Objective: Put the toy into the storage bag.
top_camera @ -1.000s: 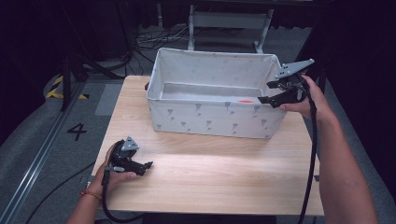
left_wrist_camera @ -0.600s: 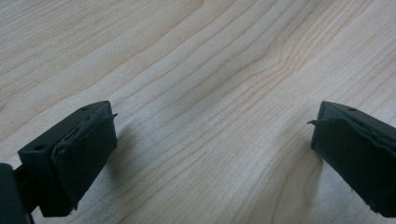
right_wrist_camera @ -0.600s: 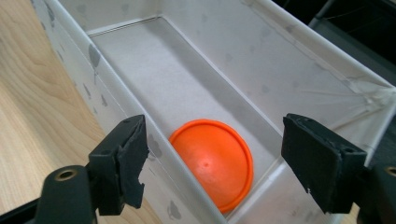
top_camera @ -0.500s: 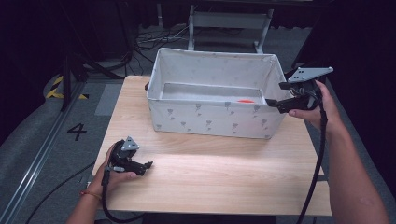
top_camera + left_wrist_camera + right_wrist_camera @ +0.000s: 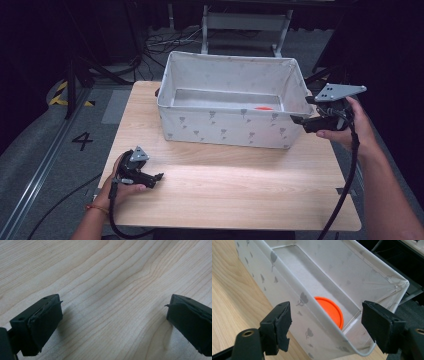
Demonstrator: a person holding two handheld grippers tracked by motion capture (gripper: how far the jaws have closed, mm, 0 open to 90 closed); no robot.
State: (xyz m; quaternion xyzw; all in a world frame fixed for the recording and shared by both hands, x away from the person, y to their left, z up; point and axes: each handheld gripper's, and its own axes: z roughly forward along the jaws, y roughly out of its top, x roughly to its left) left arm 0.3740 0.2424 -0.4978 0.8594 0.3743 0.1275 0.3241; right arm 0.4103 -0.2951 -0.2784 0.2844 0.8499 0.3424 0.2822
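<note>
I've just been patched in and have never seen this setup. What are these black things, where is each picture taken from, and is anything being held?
No robot here: a person holds a hand-held two-jaw tool in each hand. The high view looks down on a wooden table. On it stands a white fabric bin with an orange disc lying flat on its floor near the right end.

The left tool rests low on the table; its own camera looks between its black jaws, wide apart over bare wood.

The right tool hangs beside the bin's right end. Its camera looks over the bin's corner at the disc. Its jaws have just been opening, with nothing gripped, though the bin's rim lies between them in its view.
</note>
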